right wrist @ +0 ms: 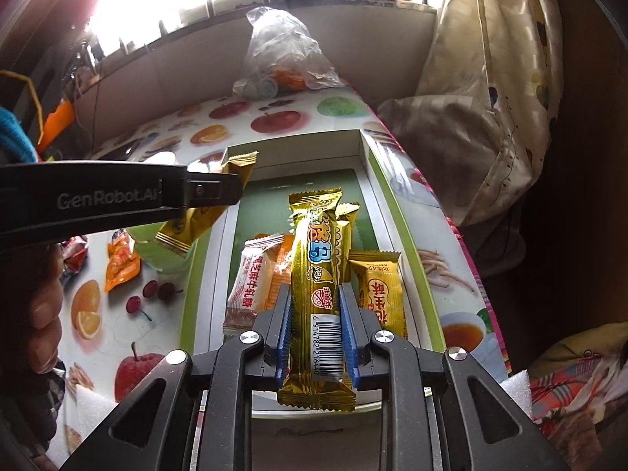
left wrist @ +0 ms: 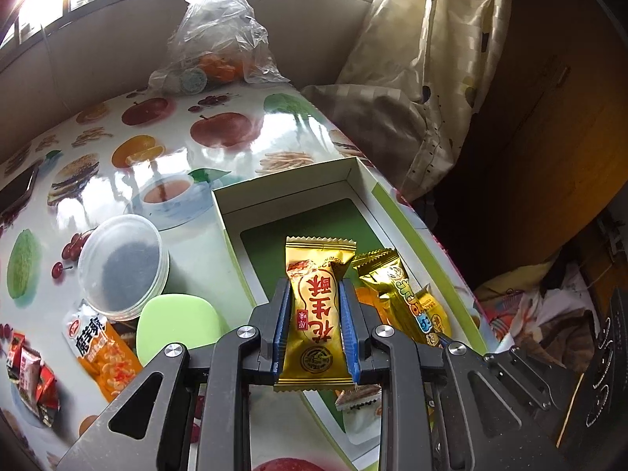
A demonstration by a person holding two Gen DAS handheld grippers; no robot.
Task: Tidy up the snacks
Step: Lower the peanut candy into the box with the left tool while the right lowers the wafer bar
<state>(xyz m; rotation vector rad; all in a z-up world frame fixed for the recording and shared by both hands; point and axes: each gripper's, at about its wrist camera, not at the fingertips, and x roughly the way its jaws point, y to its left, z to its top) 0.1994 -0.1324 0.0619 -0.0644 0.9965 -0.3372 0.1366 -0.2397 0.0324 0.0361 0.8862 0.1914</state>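
My left gripper (left wrist: pixel 316 306) is shut on a gold peanut-candy packet (left wrist: pixel 316 314) with red characters, held above the open white box (left wrist: pixel 274 192) with a green floor. My right gripper (right wrist: pixel 316 314) is shut on a long gold snack bar (right wrist: pixel 318 274) with a barcode, held over the same box (right wrist: pixel 376 196). In the box lie a white nougat packet (right wrist: pixel 251 282), an orange packet (right wrist: pixel 280 263) and a gold packet (right wrist: pixel 378 294). The left gripper's arm (right wrist: pixel 117 196) crosses the right wrist view at left, with its gold packet (right wrist: pixel 204 212) showing.
On the fruit-print table (left wrist: pixel 219 133) stand a clear lidded tub (left wrist: pixel 121 263), a green pad (left wrist: pixel 176 322), an orange snack bag (left wrist: pixel 106 349), red packets (left wrist: pixel 31 376) and a plastic bag of items (left wrist: pixel 219 35). A curtain (left wrist: pixel 443 59) hangs right of the table edge.
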